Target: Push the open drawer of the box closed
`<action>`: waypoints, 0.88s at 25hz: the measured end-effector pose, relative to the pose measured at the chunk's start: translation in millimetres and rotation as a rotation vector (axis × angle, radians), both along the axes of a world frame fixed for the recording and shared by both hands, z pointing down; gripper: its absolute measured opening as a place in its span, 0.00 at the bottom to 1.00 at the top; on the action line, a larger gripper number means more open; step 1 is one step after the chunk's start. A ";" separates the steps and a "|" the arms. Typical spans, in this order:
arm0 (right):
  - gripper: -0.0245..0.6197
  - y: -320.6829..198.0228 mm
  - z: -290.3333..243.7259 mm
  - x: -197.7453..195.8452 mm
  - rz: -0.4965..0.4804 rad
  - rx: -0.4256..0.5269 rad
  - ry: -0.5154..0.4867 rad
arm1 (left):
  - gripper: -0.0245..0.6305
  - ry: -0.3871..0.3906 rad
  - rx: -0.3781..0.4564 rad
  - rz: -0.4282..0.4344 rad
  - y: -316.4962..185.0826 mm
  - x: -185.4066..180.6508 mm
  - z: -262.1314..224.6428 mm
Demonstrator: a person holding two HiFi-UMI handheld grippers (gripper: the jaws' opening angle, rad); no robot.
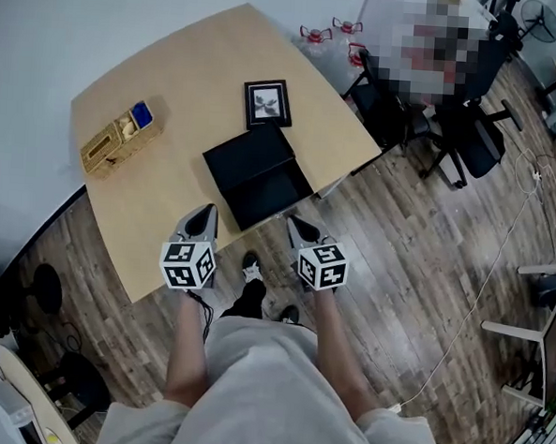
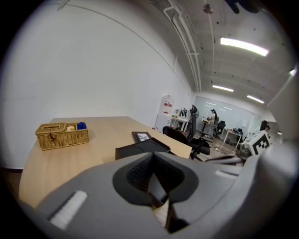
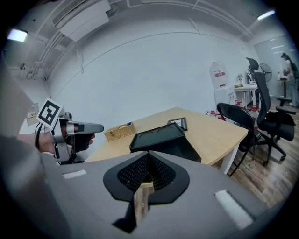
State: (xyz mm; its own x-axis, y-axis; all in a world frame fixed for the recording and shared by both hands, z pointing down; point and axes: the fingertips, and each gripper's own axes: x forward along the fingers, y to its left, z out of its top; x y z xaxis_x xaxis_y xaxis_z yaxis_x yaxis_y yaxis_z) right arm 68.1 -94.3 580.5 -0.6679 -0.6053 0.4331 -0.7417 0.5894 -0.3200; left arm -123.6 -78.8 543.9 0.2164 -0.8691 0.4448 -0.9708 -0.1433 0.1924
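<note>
Left gripper (image 1: 203, 216): jaws pressed together, empty, over the table's near edge, just left of the drawer.
Right gripper (image 1: 297, 227): jaws together, empty, just off the near edge, right of the drawer's front.
Drawer (image 1: 268, 197): pulled out of the black box (image 1: 247, 156), reaching the near edge of the table (image 1: 167, 195).
Picture frame (image 1: 267, 103): flat, just behind the box.
Wicker basket (image 1: 122, 137): by the left edge, well apart.
</note>
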 end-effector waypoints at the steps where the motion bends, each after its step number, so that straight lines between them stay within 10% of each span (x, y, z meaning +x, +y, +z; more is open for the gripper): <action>1: 0.04 -4.1 3.2 -1.4 -0.001 -0.006 0.011 | 0.12 0.005 -0.006 0.010 -9.1 -1.9 2.1; 22: 0.04 -50.3 66.2 -15.4 0.059 -0.093 0.112 | 0.12 -0.093 -0.078 0.370 -113.5 -12.9 86.6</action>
